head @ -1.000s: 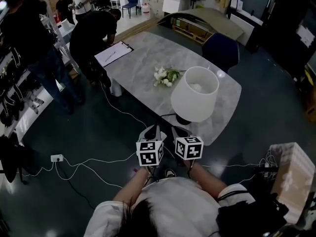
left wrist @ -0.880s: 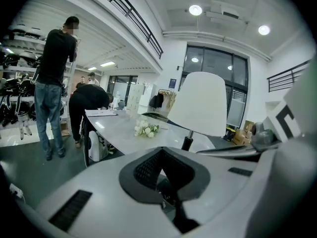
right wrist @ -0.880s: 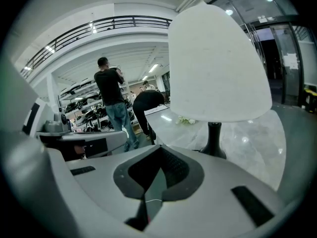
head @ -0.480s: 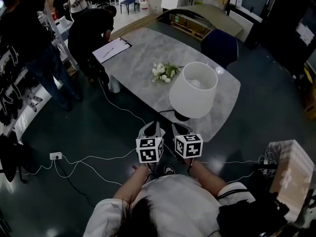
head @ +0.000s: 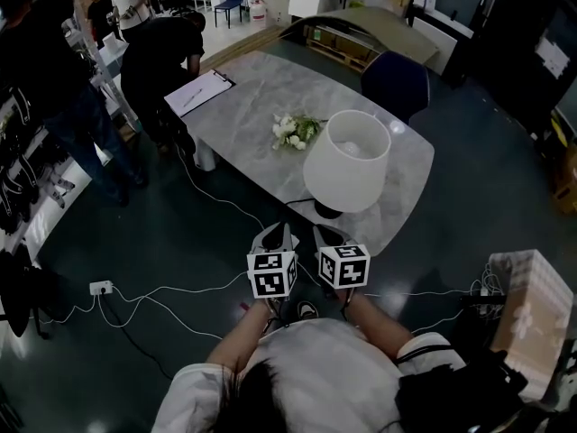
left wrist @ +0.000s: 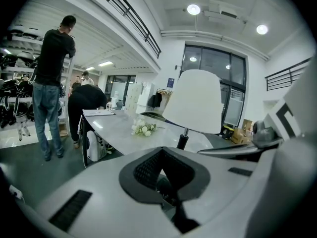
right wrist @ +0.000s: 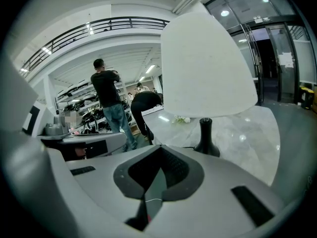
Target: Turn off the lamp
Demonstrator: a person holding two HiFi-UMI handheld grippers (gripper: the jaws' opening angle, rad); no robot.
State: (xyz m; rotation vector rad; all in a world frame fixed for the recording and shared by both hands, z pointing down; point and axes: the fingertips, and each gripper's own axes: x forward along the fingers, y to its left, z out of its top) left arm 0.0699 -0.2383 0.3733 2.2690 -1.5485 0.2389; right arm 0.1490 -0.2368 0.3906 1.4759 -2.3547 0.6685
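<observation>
While clenched on nothing, left gripper [head: 276, 238] and right gripper [head: 330, 238] hang just short of the white-shaded lamp [head: 347, 162] on the grey table [head: 261, 93]; white flowers [head: 293, 133] lie beyond the lamp.

The person wears a white short-sleeved shirt [head: 315, 363] with dark-edged cuffs. The left gripper [head: 275, 238] and right gripper [head: 330, 236] are pale grey, each topped by a white cube [head: 272, 275] of black square markers, with dark ribbed pads [left wrist: 147, 168].

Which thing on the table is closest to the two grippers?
The lamp with the white shade. It stands at the near edge of the table; the white flowers lie farther back, and the clipboard is at the far end.
</observation>
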